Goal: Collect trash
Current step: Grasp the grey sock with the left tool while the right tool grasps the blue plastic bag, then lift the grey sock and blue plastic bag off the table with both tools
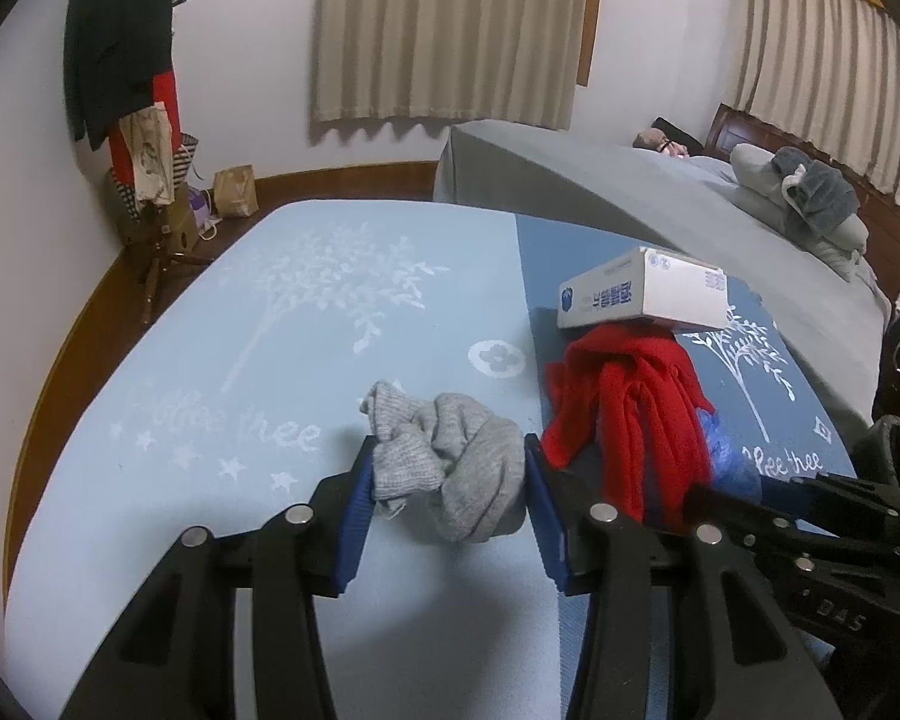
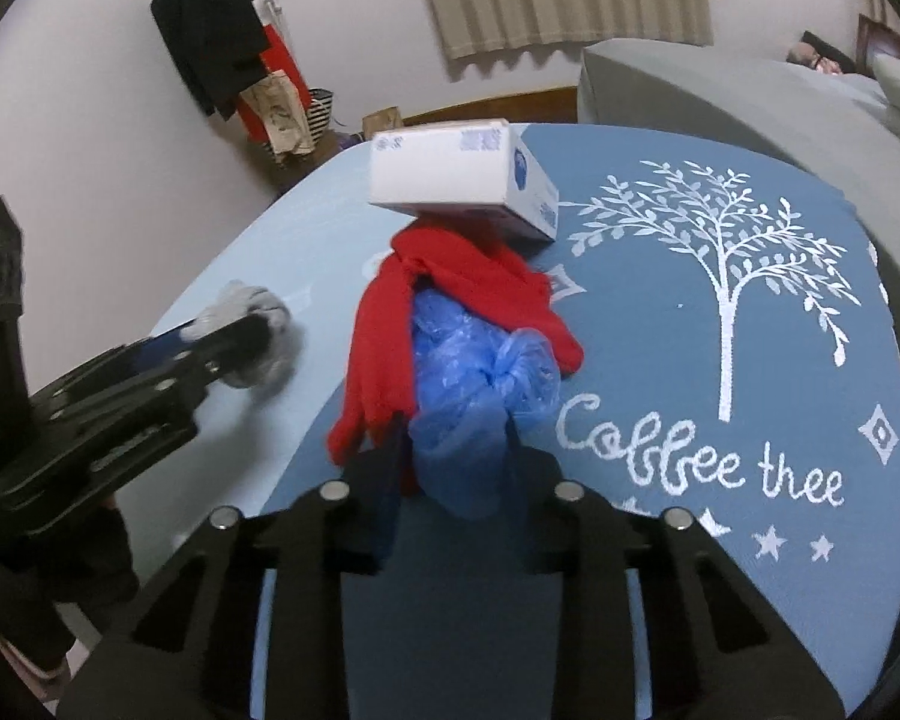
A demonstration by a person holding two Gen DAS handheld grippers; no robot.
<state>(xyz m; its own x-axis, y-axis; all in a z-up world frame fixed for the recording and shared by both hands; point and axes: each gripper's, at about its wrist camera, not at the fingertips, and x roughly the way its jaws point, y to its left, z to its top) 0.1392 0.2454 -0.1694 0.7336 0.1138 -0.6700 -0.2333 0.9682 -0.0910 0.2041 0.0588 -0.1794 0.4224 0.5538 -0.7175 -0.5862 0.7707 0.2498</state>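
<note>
The left tool (image 1: 447, 468) is clamped on a grey sock (image 1: 450, 456) on the bed (image 1: 210, 330); in the right view that sock is blurred and half hidden behind the tool. The right tool (image 2: 456, 480) is closed on a blue bag (image 2: 480, 384), w/ its tips hidden by plastic. The bag lies partly under a red scarf (image 2: 390, 324), and the left view shows only its edge; a box (image 2: 450, 180) sits on the scarf's far end.

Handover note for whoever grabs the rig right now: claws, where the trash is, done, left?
Left claw: shut on the grey knit cloth, resting on the light blue blanket.
Right claw: jaws around the crumpled blue plastic bag; grip looks closed but unconfirmed.
Red scarf drapes over the bag; white box sits on the scarf's far end.
Done: nothing visibly collected yet.
Left: lift the bag clear of the scarf; no bin in view.
</note>
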